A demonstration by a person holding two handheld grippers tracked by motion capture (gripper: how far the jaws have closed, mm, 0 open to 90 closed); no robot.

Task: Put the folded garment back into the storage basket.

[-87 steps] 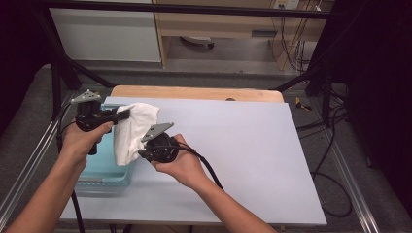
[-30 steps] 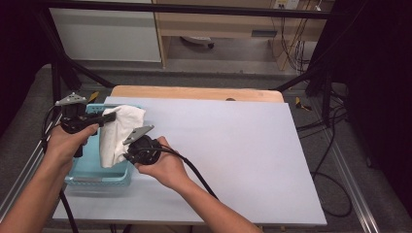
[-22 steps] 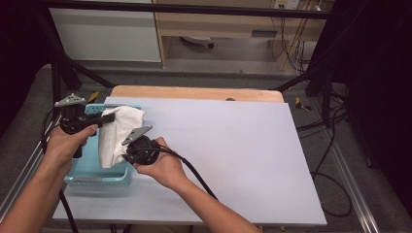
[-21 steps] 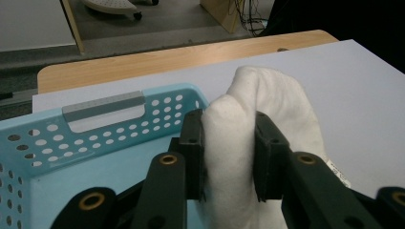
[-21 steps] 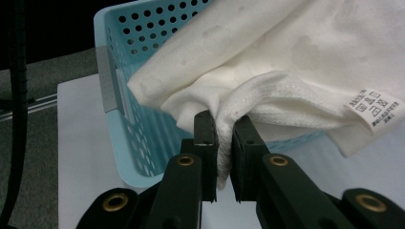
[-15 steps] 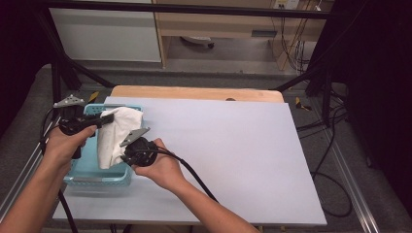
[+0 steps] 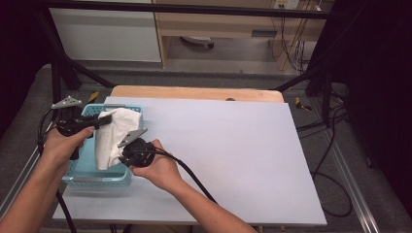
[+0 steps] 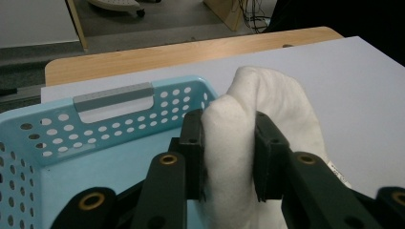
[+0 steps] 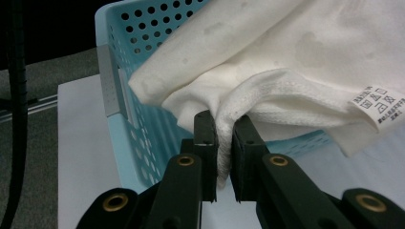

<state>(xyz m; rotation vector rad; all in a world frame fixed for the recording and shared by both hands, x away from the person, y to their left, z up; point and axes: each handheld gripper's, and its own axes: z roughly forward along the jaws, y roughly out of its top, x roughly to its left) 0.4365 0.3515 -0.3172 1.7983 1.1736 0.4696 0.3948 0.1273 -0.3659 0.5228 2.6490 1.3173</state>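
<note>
A white cloth [image 7: 114, 136] hangs between both grippers over a light-blue perforated basket [image 7: 82, 167] at the table's left edge. My left gripper [image 7: 104, 119] is shut on a thick fold of the white cloth [image 8: 239, 129] at its upper end, above the basket [image 8: 95, 129]. My right gripper [image 7: 121, 145] is shut on the hemmed edge of the white cloth [image 9: 286, 62] at its lower end, its jaws pinching a thin fold beside the basket wall [image 9: 124, 95]. A care label [image 9: 377, 105] shows on the cloth's edge.
The white table top [image 7: 228, 160] stretches out to the right of the basket, with a wooden strip [image 7: 194, 92] along its far edge. Cables [image 7: 335, 126] lie on the floor to the right. A black frame pole [image 7: 58, 58] stands at the far left.
Both grippers have carried the cloth to the left and slightly down, from over the table beside the basket to over the basket. Both grips are unchanged.
</note>
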